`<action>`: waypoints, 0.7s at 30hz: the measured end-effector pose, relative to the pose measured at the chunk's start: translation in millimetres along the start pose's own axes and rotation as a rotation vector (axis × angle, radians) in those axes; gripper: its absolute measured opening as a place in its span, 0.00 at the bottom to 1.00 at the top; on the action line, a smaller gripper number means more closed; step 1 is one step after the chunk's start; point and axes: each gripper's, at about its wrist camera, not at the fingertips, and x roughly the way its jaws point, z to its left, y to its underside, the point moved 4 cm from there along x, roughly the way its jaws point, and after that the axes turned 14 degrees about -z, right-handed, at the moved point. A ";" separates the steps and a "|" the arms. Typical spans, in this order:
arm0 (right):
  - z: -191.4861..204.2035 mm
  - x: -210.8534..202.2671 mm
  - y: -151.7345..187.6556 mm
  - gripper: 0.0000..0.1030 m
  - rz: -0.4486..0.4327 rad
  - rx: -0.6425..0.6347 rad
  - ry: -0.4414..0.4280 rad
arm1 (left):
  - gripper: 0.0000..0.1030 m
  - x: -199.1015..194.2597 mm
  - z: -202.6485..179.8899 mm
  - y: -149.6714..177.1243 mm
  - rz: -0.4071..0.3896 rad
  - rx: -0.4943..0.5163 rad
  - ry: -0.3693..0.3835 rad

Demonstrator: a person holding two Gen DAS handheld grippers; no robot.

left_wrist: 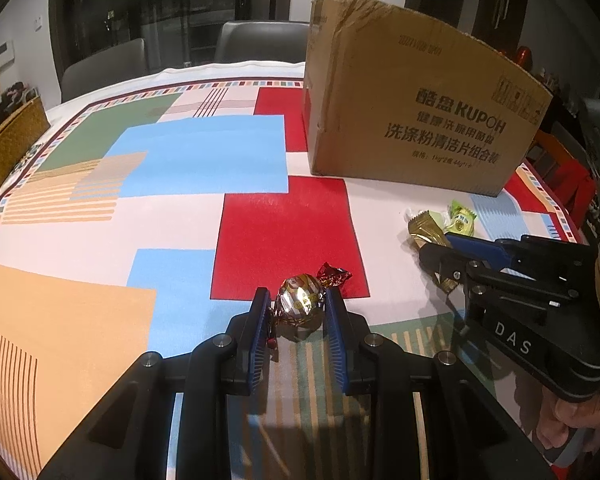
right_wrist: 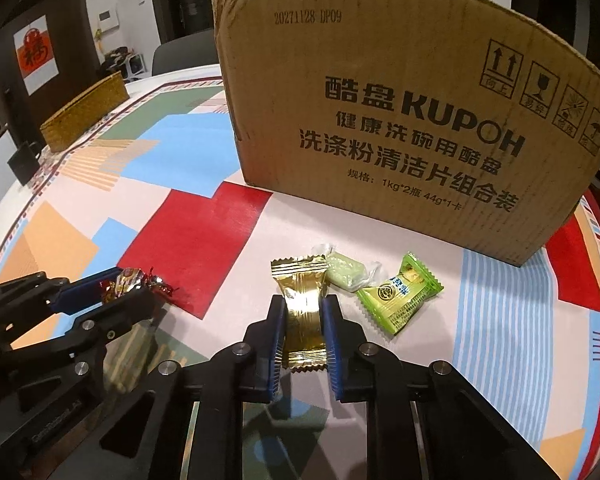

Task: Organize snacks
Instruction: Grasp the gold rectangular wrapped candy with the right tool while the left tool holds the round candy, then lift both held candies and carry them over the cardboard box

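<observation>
My left gripper [left_wrist: 296, 304] is shut on a round gold-and-red foil candy [left_wrist: 302, 300], low over the patterned tablecloth; the candy also shows in the right wrist view [right_wrist: 126, 282]. My right gripper [right_wrist: 303, 312] is shut on a flat gold snack packet [right_wrist: 302, 300], seen at the right of the left wrist view [left_wrist: 424, 230]. Just beyond it lie a pale green clear-wrapped sweet [right_wrist: 344, 270] and a green snack packet [right_wrist: 398, 294]. A large open cardboard box [right_wrist: 400, 120] stands behind them, also in the left wrist view [left_wrist: 416, 112].
A woven yellow basket [right_wrist: 84, 110] sits at the table's far left edge, with a small dark object [right_wrist: 24, 162] beside it. Chairs [left_wrist: 260, 40] stand behind the table. The tablecloth [left_wrist: 200, 160] covers the whole top.
</observation>
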 end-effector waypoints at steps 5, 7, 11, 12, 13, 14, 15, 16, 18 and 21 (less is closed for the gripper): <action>-4.2 -13.9 -3.2 0.19 -0.018 0.031 -0.006 | 0.27 -8.1 -2.9 -6.2 -0.016 0.001 0.000; -6.1 -20.3 -5.4 0.19 -0.028 0.043 -0.001 | 0.27 -11.6 -4.9 -9.7 -0.023 0.001 0.000; -9.6 -32.9 -10.4 0.19 -0.049 0.064 0.010 | 0.27 -20.1 -9.7 -16.8 -0.041 0.005 0.004; -11.0 -36.8 -11.8 0.19 -0.056 0.069 0.015 | 0.27 -22.0 -11.0 -18.8 -0.045 0.007 0.004; -12.7 -41.1 -13.1 0.19 -0.065 0.075 0.021 | 0.27 -23.6 -12.5 -21.2 -0.048 0.008 0.006; -13.2 -44.1 -14.7 0.19 -0.072 0.079 0.025 | 0.27 -24.8 -13.9 -23.3 -0.051 0.009 0.007; -14.2 -47.6 -16.4 0.19 -0.078 0.083 0.029 | 0.27 -26.7 -15.1 -25.5 -0.055 0.009 0.008; -15.3 -51.5 -17.9 0.19 -0.084 0.085 0.031 | 0.27 -29.0 -16.2 -27.9 -0.060 0.010 0.008; -17.3 -57.3 -21.2 0.19 -0.095 0.088 0.036 | 0.27 -32.9 -18.3 -32.6 -0.069 0.010 0.010; -19.6 -67.3 -26.1 0.19 -0.116 0.095 0.045 | 0.27 -38.6 -21.3 -39.7 -0.082 0.013 0.011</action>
